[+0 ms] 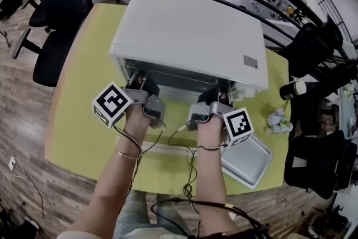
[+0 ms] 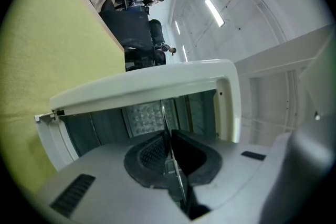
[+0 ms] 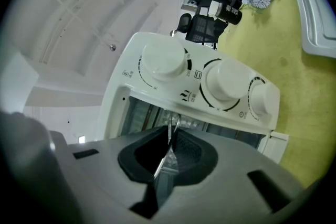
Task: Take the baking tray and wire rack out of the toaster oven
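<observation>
- The wire rack [image 3: 172, 126] sits in the mouth of the toaster oven [image 1: 190, 36]. Only its thin front wire shows, edge-on, in each gripper view.
- The left gripper [image 2: 169, 152] has its jaws pressed together on that wire near the opening's left side.
- The right gripper [image 3: 167, 157] is clamped the same way on a looped bit of wire, just under the knobs [image 3: 226, 81].
- Both grippers point level into the opening, well apart from each other. Two holds spread across the front should, I judge, keep the rack from skewing in its slots as it slides out.
- The baking tray [image 1: 246, 160] is already out and lies flat at the table's near right corner, just beside the person's right forearm. It looks to have been put there to leave the space in front of the oven free.
- The oven stands towards the far edge of the yellow table [image 1: 84, 120], its open front facing the person.
- Count: one rack, one tray, one oven, two grippers and three knobs.
- A small bunch of flowers [image 1: 278, 119] lies near the table's right edge.
</observation>
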A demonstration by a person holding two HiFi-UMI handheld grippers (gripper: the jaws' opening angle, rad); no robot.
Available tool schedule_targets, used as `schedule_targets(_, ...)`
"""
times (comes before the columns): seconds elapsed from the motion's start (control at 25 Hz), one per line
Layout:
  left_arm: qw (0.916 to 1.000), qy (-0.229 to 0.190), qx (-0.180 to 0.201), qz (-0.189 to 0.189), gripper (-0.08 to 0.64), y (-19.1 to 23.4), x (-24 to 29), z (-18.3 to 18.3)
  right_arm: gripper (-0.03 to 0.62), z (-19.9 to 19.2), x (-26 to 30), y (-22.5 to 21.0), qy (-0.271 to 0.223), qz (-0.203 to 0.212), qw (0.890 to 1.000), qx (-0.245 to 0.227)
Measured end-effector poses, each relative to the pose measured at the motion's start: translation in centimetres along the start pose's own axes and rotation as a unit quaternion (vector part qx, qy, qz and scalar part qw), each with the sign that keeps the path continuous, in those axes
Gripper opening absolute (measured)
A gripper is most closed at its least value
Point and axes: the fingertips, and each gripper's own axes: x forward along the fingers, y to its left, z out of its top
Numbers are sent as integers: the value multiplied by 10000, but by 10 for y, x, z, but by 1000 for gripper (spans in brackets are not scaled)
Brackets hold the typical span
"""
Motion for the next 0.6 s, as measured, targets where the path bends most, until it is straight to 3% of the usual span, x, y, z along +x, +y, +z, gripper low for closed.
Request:
schedule_targets(0.28,9999,11,-88,-140,15,-3,-7,-1,14,-2,-8,1,16,34,10000,5)
schedule_targets(0.44,9999,35,-99,16,14,-2,-14,-3,14,-2,-15,-2,35,-141,9999,33)
schedule_targets(0.6,9999,34,-141,73,14,-1,-21,-5,14,-3,-17,1,71,68,9999,41)
